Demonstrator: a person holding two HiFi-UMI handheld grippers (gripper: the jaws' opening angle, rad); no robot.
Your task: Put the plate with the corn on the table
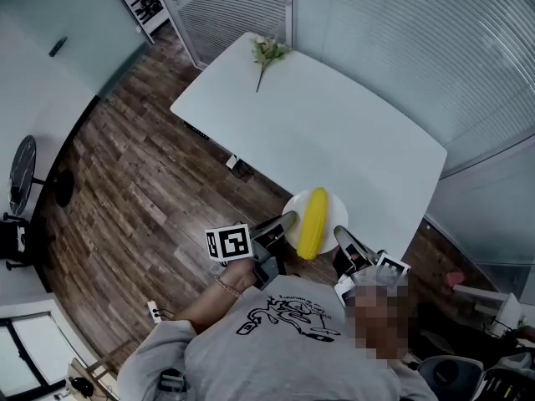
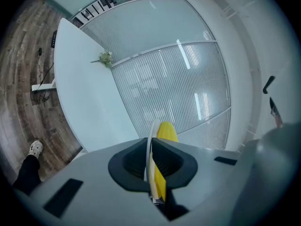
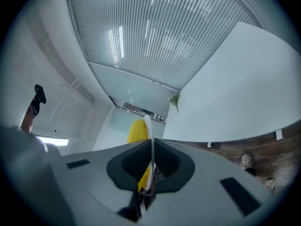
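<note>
A white plate [image 1: 294, 211] carries a yellow corn cob [image 1: 313, 221] and hangs in the air at the near edge of the white table [image 1: 334, 132]. My left gripper [image 1: 284, 222] is shut on the plate's left rim, and my right gripper [image 1: 341, 234] is shut on its right rim. In the left gripper view the plate's rim [image 2: 150, 140] runs edge-on between the jaws, with the corn [image 2: 166, 132] just behind it. The right gripper view shows the same: the rim [image 3: 150, 140] is pinched between the jaws and the corn [image 3: 138, 132] lies to its left.
A small sprig of flowers [image 1: 267, 54] lies at the table's far corner. Wood floor [image 1: 134, 182] spreads to the left of the table, with a cable box [image 1: 236, 165] under its edge. Ribbed glass walls [image 1: 418, 40] stand behind the table.
</note>
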